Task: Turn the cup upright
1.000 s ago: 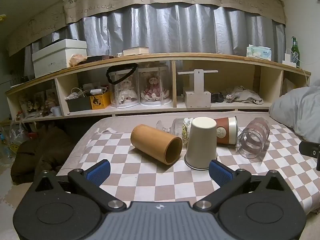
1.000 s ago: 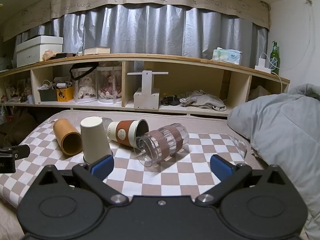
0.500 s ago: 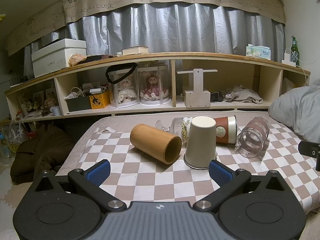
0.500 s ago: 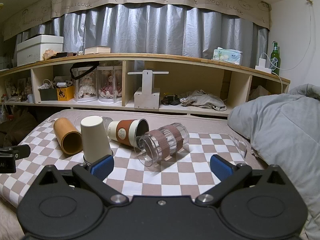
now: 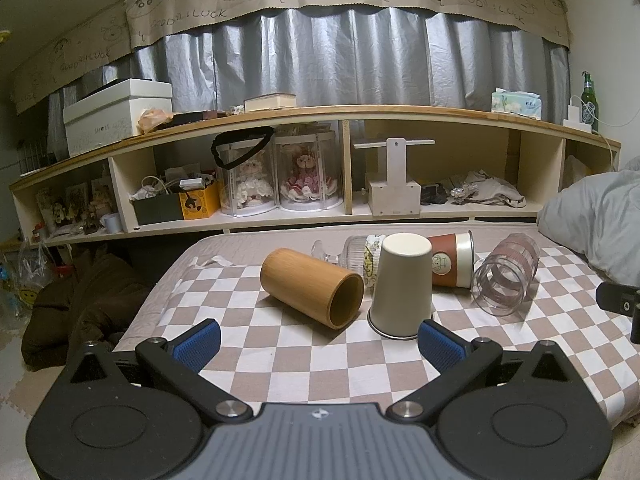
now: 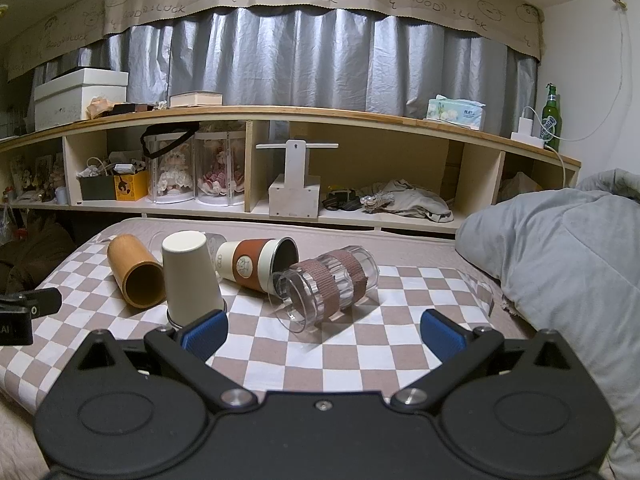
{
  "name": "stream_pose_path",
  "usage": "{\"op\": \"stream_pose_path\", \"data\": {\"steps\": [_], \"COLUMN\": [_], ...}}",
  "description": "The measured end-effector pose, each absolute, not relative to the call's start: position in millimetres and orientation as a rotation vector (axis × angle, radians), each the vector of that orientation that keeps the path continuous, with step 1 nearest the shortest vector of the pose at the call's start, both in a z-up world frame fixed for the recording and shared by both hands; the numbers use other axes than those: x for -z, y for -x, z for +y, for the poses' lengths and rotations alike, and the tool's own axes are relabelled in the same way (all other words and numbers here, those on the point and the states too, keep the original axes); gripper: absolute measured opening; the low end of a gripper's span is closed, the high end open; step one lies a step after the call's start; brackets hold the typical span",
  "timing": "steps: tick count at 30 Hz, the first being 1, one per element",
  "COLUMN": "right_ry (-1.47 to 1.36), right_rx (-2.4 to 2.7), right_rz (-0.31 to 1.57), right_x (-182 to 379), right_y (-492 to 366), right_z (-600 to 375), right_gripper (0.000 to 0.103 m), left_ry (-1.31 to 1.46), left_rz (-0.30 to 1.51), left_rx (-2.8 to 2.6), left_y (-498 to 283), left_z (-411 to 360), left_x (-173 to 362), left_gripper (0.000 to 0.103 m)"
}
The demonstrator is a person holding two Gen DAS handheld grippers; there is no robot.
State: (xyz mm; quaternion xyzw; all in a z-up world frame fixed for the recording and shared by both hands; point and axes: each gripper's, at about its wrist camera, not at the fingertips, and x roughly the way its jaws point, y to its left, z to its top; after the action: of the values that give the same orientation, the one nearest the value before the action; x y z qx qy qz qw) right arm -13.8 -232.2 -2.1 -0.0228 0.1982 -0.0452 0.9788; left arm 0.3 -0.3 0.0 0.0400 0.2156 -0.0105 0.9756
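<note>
Several cups sit on the checkered cloth (image 5: 280,360). A bamboo cup (image 5: 310,287) (image 6: 136,274) lies on its side, mouth toward me. A cream paper cup (image 5: 402,286) (image 6: 192,278) stands upside down. A brown-sleeved cup (image 5: 450,259) (image 6: 256,264) and a clear ribbed cup (image 5: 505,278) (image 6: 324,288) lie on their sides. A glass cup (image 5: 354,250) lies behind them. My left gripper (image 5: 318,338) is open and empty, short of the bamboo and paper cups. My right gripper (image 6: 323,330) is open and empty, just before the clear cup.
A grey duvet (image 6: 560,264) lies on the right of the bed. A long wooden shelf (image 5: 360,208) with dolls and boxes runs behind. A dark bundle (image 5: 80,300) lies on the floor at left. The other gripper's tip shows at each view's edge (image 5: 618,304) (image 6: 24,308).
Both grippers have crept slightly forward toward the cups. The cups have not moved and both grippers stay open.
</note>
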Motion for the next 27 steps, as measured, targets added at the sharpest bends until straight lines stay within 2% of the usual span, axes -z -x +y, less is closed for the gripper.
{"op": "stream_pose_path", "data": {"steps": [27], "right_ry": [0.051], "right_rx": [0.091], "right_rz": [0.402], "right_x": [3.4], "right_y": [12.8], "right_z": [-230.9], "right_gripper": [0.103], "left_ry": [-0.087], "left_rz": [0.432], "left_rx": [0.019], "left_y": [1.1], "left_z": [-5.6], "left_x": [1.2], "left_gripper": [0.103]}}
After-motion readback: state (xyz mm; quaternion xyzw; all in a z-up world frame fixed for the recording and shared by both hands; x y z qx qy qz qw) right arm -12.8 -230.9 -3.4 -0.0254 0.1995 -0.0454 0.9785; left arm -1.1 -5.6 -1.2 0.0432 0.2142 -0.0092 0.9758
